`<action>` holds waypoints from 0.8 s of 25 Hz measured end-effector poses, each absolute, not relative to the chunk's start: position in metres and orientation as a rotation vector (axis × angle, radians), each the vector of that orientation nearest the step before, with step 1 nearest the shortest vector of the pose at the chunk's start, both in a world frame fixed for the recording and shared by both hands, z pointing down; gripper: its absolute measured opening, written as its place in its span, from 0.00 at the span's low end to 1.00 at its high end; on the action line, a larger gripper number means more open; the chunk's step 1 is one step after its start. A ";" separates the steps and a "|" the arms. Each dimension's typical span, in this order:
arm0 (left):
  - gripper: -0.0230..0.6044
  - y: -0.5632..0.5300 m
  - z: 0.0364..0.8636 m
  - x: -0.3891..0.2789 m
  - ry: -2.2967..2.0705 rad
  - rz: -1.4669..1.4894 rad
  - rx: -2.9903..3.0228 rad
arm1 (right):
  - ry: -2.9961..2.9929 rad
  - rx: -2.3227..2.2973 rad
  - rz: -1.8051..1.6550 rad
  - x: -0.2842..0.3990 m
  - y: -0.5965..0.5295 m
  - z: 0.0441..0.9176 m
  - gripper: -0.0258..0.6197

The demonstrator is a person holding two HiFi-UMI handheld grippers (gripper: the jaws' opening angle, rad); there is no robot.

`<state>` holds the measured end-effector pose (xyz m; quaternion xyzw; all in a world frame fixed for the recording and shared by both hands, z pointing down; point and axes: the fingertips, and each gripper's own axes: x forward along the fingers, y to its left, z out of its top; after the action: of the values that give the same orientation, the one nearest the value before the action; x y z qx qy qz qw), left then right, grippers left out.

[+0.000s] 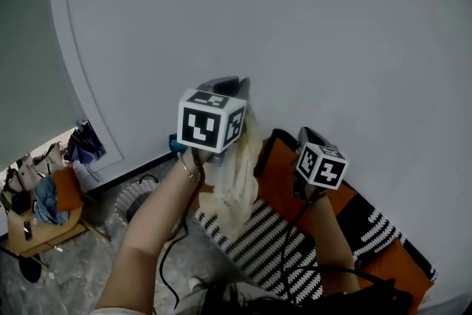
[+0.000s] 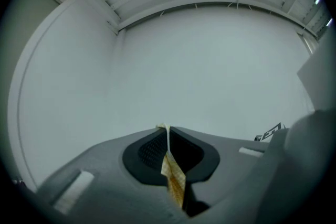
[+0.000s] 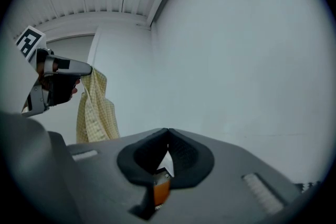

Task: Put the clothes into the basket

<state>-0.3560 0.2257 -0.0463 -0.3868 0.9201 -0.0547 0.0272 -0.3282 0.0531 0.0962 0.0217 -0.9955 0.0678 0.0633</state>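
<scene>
1. Shirt (image 1: 242, 177): pale yellow check, pinched in the left tongs (image 2: 167, 128), hanging limp above and right of the basket (image 1: 122, 201).
2. Orange cloth (image 1: 274, 195): black-and-white striped bands, gripped by the right tongs (image 3: 168, 132), draped farther right of the basket.
3. Basket: round, upright on the floor.

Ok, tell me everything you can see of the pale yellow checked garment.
The pale yellow checked garment is thin, soft woven cloth with a fine check. The left tongs, shut on a pinch of its edge, hold it up in the air in front of a plain wall; the rest hangs limp in loose folds. In the head view it overlaps the orange striped garment; whether they touch is unclear.
</scene>
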 end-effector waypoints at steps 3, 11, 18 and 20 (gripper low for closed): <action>0.06 0.260 -0.058 -0.364 2.851 -0.196 -1.116 | -3.014 0.001 0.203 -0.347 0.082 0.093 0.04; 0.06 0.367 -0.068 -0.398 2.908 -0.215 -0.937 | -3.023 -0.177 0.181 -0.403 0.186 0.084 0.04; 0.06 0.446 -0.061 -0.419 2.935 -0.178 -0.863 | -3.024 -0.266 0.171 -0.436 0.268 0.081 0.04; 0.06 0.467 -0.064 -0.425 2.933 -0.155 -0.843 | -3.025 -0.288 0.176 -0.447 0.291 0.078 0.04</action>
<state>-0.4249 0.4673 -0.0637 -0.2755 0.9590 -0.0506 0.0429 -0.4470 0.2909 0.0785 -0.0946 -0.9926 0.0578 0.0489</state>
